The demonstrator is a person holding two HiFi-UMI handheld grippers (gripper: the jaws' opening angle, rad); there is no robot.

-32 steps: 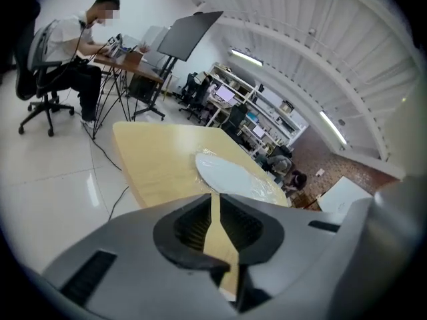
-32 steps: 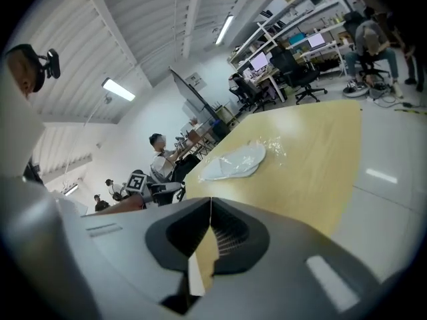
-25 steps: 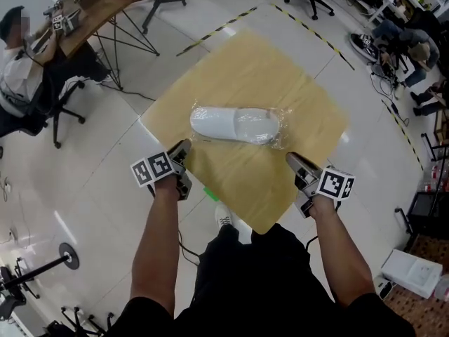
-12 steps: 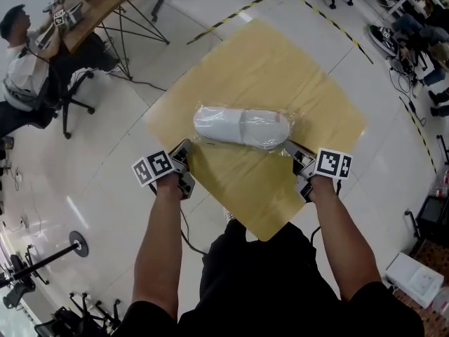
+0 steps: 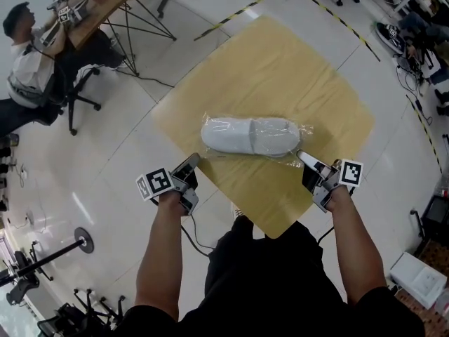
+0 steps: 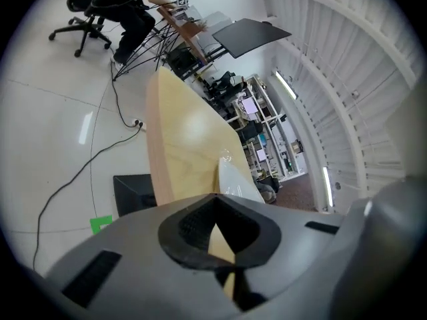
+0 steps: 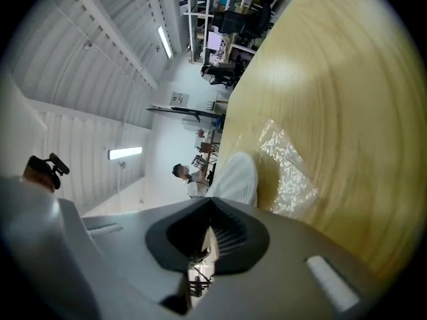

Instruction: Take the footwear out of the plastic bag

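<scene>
**Bagged slipper on counter, both grippers closed at the bag's ends**

Head view: white slipper (image 5: 249,135) lies sealed inside a clear plastic bag (image 5: 300,127) in the middle of the wooden counter (image 5: 280,62). The left gripper (image 5: 191,161) sits just beside the bag's near-left corner. The right gripper (image 5: 302,155) touches the loose film at the right end.

Left gripper view: the jaws have just been closing and now meet. No film shows between them, only the counter edge and the slipper (image 6: 235,181) beyond.

Right gripper view: the jaws have just been closing and are together. Crinkled film (image 7: 287,169) lies just ahead, with the slipper sole (image 7: 237,177) behind it. Whether film is pinched can't be told.

Handling, as a judgement: the slipper looks light, soft and squashy, with little risk of damage. The film is thin and slick, likely to slip or tear under a hard tug. Best hold is the slack film at the ends, then the slipper's heel or toe once exposed. Which end opens isn't visible.
</scene>
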